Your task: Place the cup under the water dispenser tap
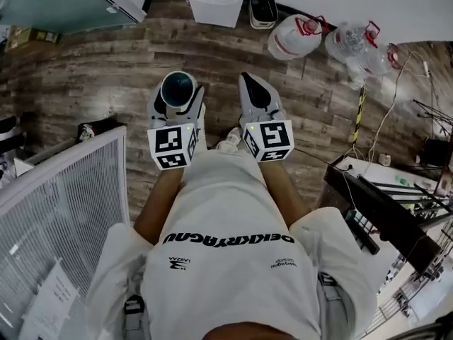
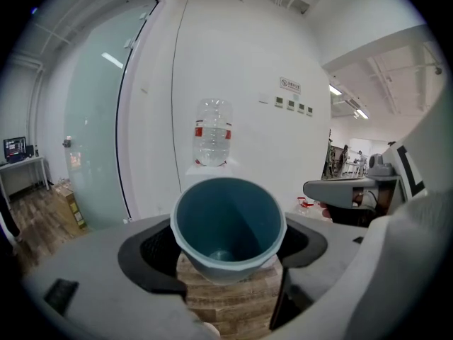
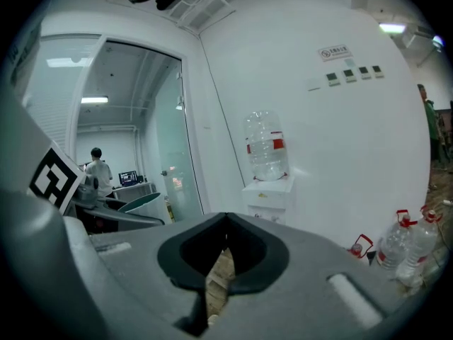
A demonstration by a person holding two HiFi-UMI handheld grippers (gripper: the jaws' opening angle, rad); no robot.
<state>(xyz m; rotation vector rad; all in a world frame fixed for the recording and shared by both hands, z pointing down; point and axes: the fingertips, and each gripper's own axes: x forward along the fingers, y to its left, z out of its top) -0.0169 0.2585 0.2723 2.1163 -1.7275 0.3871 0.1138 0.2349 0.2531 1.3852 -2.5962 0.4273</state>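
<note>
Now | left gripper (image 1: 177, 99) clamps the cup (image 2: 228, 222), mouth up, so it arrives ready to fill | right gripper (image 3: 225, 227) closed, empty, spare | water dispenser (image 1: 216, 2) top centre of head view, well apart | I judge: carrying, not placed.

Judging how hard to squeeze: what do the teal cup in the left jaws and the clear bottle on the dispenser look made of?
Teal round cup: probably plastic, matte; thin even rim, uniform colour, no shine.
Large clear bottle atop the white dispenser: likely glossy plastic; see-through walls, red label band.
</note>
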